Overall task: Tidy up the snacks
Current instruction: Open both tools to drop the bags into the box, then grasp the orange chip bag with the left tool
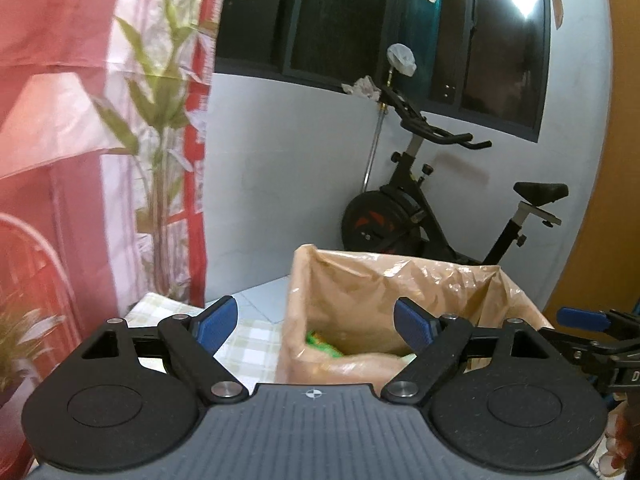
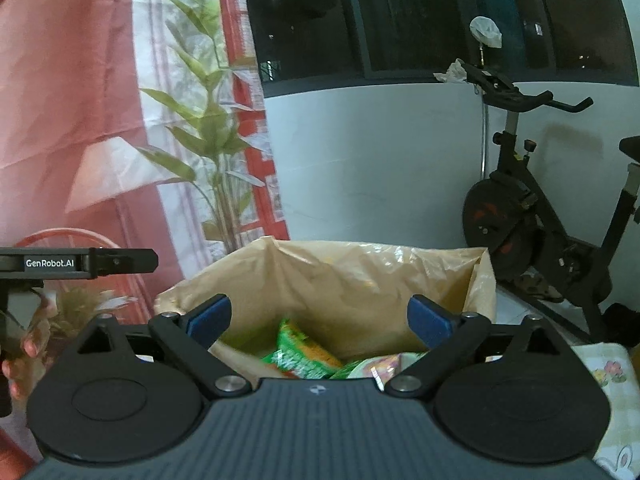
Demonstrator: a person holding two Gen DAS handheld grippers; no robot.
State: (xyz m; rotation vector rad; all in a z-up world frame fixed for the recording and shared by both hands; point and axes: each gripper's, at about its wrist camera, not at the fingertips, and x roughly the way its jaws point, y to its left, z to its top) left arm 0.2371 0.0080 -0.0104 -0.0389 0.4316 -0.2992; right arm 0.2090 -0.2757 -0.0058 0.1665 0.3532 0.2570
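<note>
**Container.** Open box lined with a tan plastic bag, standing on a checked tablecloth. The liner is folded out over the rim, presumably to hold the mouth wide so that packets drop in without catching. It sits directly ahead of both grippers, nearer the right one.

**Contents.** Green snack packet, lying tilted on the bottom toward the near wall. Just right of it lie paler packets with pink and yellow print; how many cannot be told. The left wrist view shows only a sliver of green inside.

**Left gripper**. Fingers spread wide, blue pads bare, nothing between them. It is aimed at the box's near-left wall and angled slightly downward.

**Right gripper**. Fingers likewise wide apart and empty, hanging over the near rim and looking down into the box. In the left wrist view it shows at the far right edge. The person's hand gripping the left tool is seen at the left edge of the right wrist view.

**Status, as judged.** Both tools empty over a box already holding snacks suggests a drop is complete, or a reach inside is about to begin; which cannot be told.

**Surroundings.** Exercise bike against the white far wall, dark window above, red and white curtain with leaf print to the left.
</note>
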